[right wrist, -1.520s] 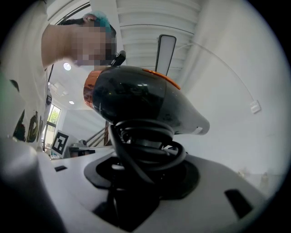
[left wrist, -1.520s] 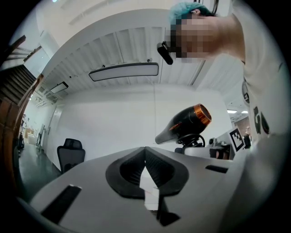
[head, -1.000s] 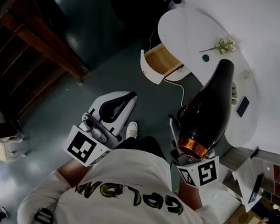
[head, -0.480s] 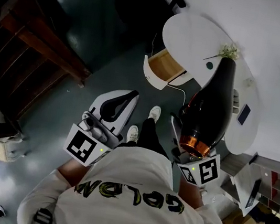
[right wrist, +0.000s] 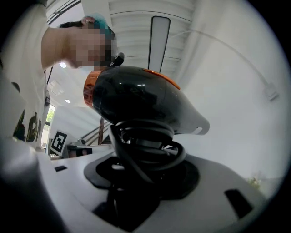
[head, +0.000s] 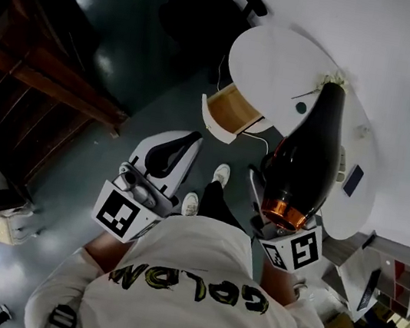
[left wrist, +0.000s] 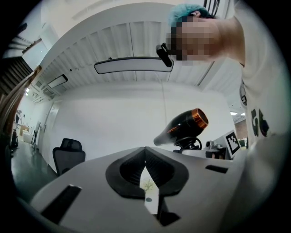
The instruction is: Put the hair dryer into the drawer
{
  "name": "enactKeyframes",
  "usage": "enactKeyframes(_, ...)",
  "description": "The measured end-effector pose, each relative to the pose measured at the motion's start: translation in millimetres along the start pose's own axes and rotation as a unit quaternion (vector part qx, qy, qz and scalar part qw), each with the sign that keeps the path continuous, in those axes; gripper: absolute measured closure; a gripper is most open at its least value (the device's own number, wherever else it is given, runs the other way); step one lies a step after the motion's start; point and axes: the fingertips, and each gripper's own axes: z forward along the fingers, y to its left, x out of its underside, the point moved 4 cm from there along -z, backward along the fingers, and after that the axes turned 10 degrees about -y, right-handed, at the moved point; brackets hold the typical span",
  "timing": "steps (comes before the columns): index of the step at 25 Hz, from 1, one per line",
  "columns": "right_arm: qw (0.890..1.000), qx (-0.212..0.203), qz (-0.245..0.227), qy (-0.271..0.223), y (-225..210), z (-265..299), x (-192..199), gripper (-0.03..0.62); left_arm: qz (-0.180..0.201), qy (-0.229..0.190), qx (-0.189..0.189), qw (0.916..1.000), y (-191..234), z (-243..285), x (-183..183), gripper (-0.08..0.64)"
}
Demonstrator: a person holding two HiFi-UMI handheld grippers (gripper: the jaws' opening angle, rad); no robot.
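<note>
hair dryer point(head: 305, 157) | right tool point(right wrist: 146, 159) clamped on it, level | left tool point(left wrist: 145, 151) together, level

Person stepped forward: shoe point(head: 221, 174) now ahead; drawer point(head: 233, 112) and table point(head: 276, 62) nearer.

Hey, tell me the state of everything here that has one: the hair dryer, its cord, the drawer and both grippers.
drawer: pulled open.
hair dryer: gripped at its handle, outside the drawer.
cord: coiled round the handle.
left gripper: fingers shut, empty.
right gripper: shut on the hair dryer.
</note>
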Motion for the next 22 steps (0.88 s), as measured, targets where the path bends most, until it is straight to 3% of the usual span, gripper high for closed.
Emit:
enactKeyframes(13, 1.000, 0.002, 0.014, 0.000, -146.1, 25.2, 1.4, 0.345, 0.007, 0.009, 0.010, 0.9999, 13.2, 145.1, 44.3, 0.549)
enactKeyframes(22, 1.000, -0.003, 0.024, 0.003, -188.6, 39.8, 9.6, 0.345, 0.000, 0.022, -0.001, 0.9997, 23.2, 177.5, 63.0, 0.549)
